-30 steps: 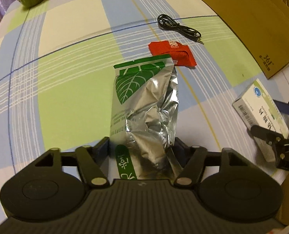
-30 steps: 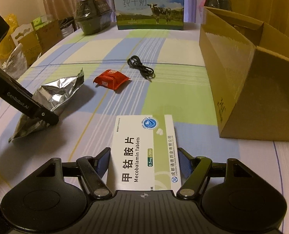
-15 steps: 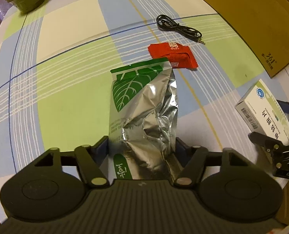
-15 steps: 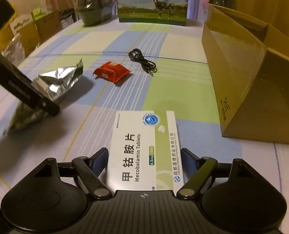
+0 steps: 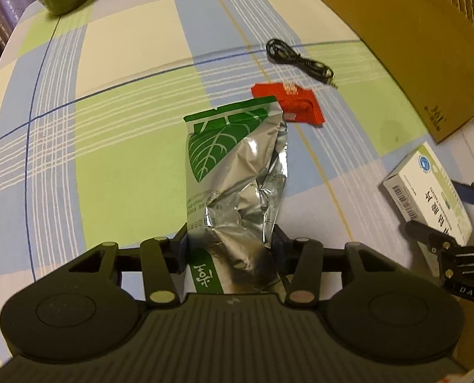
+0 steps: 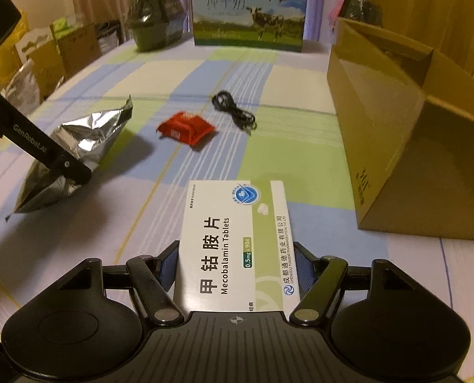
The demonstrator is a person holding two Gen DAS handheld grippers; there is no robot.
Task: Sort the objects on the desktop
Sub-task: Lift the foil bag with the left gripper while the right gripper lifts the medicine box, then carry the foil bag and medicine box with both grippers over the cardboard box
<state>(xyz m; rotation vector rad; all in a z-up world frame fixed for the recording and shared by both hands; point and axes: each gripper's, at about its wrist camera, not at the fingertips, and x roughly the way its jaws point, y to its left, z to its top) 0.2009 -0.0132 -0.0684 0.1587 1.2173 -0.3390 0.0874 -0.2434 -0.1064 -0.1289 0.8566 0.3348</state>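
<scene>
Gripping a crumpled silver pouch (image 5: 237, 185) with a green leaf print, the left claw (image 5: 230, 245) holds it above the checked table (image 5: 115, 146). The right claw (image 6: 233, 265) clamps a white tablet box (image 6: 237, 239); only its view shows a milk carton (image 6: 248, 9).

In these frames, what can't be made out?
- Inside of the cardboard box: right wrist view, hidden by its walls; left wrist view cuts it off.
- Foil bag bottom: left wrist view, behind the left gripper.
- Red packet print: blurred.
- Medicine box near end: behind the right gripper.
</scene>
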